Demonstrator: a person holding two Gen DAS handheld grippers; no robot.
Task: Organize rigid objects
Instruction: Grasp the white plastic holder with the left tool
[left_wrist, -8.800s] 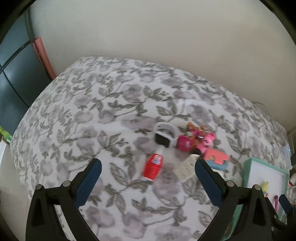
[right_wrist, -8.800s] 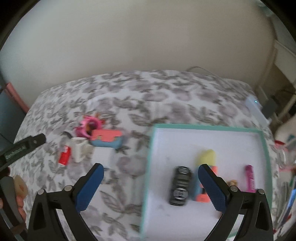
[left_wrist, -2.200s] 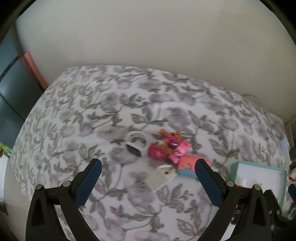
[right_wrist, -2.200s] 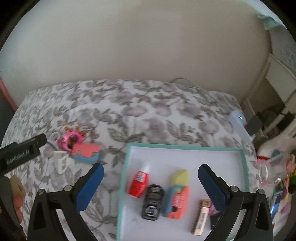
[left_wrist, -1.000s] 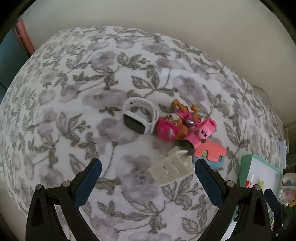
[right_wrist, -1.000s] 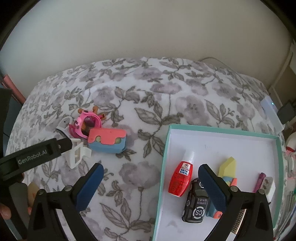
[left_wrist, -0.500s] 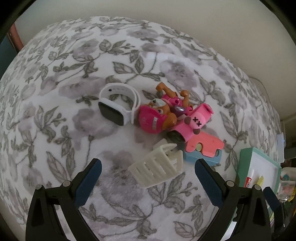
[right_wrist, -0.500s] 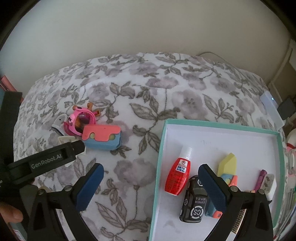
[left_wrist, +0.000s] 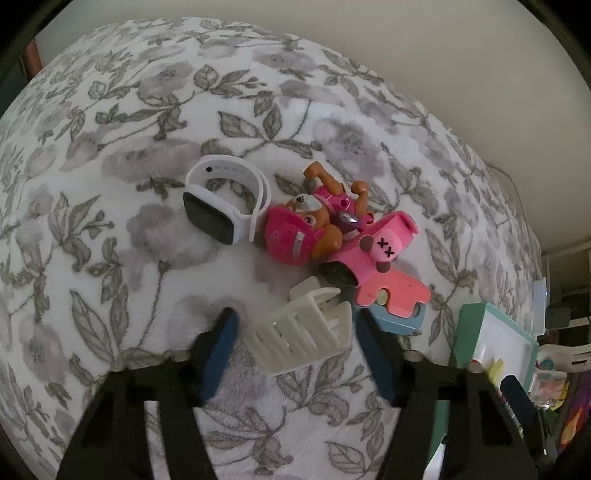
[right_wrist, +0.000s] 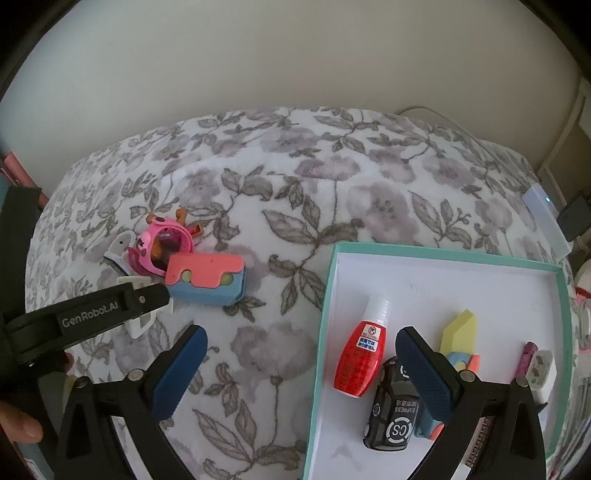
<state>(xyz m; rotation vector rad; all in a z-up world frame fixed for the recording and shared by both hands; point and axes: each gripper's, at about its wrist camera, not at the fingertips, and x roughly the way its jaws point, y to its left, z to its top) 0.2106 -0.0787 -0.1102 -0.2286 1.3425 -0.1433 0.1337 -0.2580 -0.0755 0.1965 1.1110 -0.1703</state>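
Fingers of the left gripper (left_wrist: 295, 332) closing around the cream slatted plastic basket (left_wrist: 301, 330), lying between them, pads not yet touching; right gripper (right_wrist: 299, 365) hangs spread, empty.

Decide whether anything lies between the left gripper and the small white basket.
Nothing visible does. The white basket already sits between the closing fingers of the left gripper, with only gaps at each side; the pink toys lie beyond it.
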